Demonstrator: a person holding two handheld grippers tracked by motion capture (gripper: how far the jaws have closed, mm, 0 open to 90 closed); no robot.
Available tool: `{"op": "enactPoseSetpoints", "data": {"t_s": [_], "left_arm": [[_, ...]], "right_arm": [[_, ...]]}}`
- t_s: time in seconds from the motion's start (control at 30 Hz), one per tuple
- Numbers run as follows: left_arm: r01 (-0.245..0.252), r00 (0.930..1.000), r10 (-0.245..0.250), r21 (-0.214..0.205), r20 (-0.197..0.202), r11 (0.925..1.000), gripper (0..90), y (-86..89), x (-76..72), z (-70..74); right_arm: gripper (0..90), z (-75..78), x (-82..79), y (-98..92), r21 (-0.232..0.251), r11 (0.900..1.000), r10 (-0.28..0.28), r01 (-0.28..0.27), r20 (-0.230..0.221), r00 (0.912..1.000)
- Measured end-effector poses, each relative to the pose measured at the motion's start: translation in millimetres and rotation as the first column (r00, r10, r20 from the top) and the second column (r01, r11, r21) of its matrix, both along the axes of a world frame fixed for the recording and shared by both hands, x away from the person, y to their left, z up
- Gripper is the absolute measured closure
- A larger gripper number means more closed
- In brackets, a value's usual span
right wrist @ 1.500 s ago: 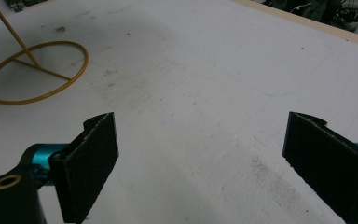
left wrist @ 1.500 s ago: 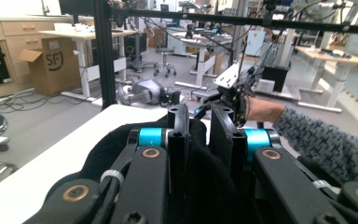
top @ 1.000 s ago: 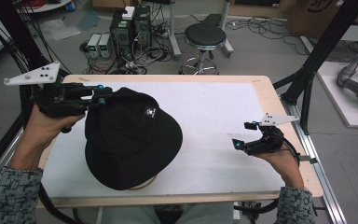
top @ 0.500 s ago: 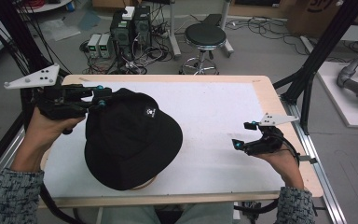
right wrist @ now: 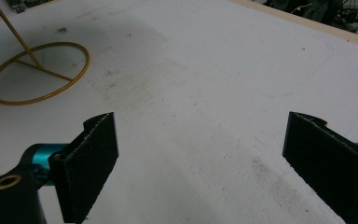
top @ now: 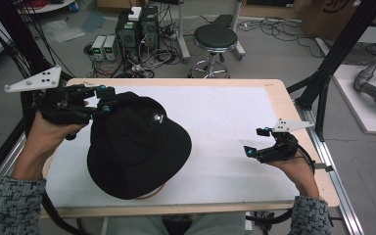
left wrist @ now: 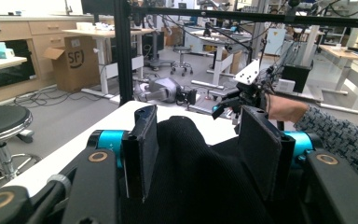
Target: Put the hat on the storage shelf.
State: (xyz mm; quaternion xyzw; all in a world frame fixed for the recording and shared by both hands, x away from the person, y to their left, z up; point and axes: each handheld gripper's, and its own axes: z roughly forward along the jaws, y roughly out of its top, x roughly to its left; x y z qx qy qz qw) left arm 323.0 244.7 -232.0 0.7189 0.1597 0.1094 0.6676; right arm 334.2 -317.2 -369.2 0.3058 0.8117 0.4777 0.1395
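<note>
A black cap [top: 137, 147] sits on a thin gold wire stand with a ring base [right wrist: 37, 72] at the left of the white table [top: 225, 112]. My left gripper [top: 105, 99] is at the cap's far left edge. Its jaws have just been opening, and the cap's black fabric [left wrist: 196, 186] bulges loosely between the parted pads [left wrist: 142, 149]. My right gripper [top: 253, 141] hovers low over bare table at the right, open, with nothing between its pads [right wrist: 93, 158]. It also appears far off in the left gripper view [left wrist: 228, 105].
The table's wooden rim runs close to my right hand [top: 318, 161]. Black frame posts [top: 323, 93] stand beside the table's right side. A stool [top: 215, 36] and computer boxes [top: 137, 24] are on the floor beyond the far edge.
The left gripper's jaws stand wider apart on the cap's edge than before. Both hands and the cap have stayed in place.
</note>
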Motion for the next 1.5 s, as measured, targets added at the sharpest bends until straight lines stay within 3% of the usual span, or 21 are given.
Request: {"op": "enactPoseSetpoints", "data": {"t_s": [0.5,0.7,0.87,1.03,1.23,1.5], "left_arm": [[-0.043,0.999,0.044,-0.043,0.012,0.9981,41.1,15.5,-2.7,2.2],[-0.084,0.9961,0.085,-0.047,0.024,0.9953,40.4,25.6,-4.8,3.9],[-0.142,0.9891,0.144,-0.042,0.032,0.9889,39.8,36.3,-6.3,3.1],[-0.227,0.9729,0.227,-0.022,0.043,0.9738,38.0,47.7,-7.9,0.7],[-0.312,0.9489,0.312,-0.007,0.051,0.9502,35.5,61.0,-9.3,-4.3],[-0.394,0.9185,0.393,0.017,0.046,0.919,34.0,73.9,-11.1,-15.5]], "right_arm": [[10.1,0.1,0.1,0.5,0.002,1.0,-0.001,0.001,-0.003,1.0],[10.1,-0.2,1.0,1.4,0.001,1.0,0.004,-0.004,0.0,1.0],[10.1,-0.2,1.1,1.2,0.001,1.0,0.003,-0.003,0.0,1.0],[10.1,-0.3,1.1,1.5,0.001,1.0,0.003,-0.003,0.001,1.0],[10.1,-0.4,1.5,1.7,0.001,1.0,0.002,-0.002,0.0,1.0],[10.1,-1.4,4.6,2.6,0.002,1.0,0.004,-0.004,-0.002,1.0]]}}
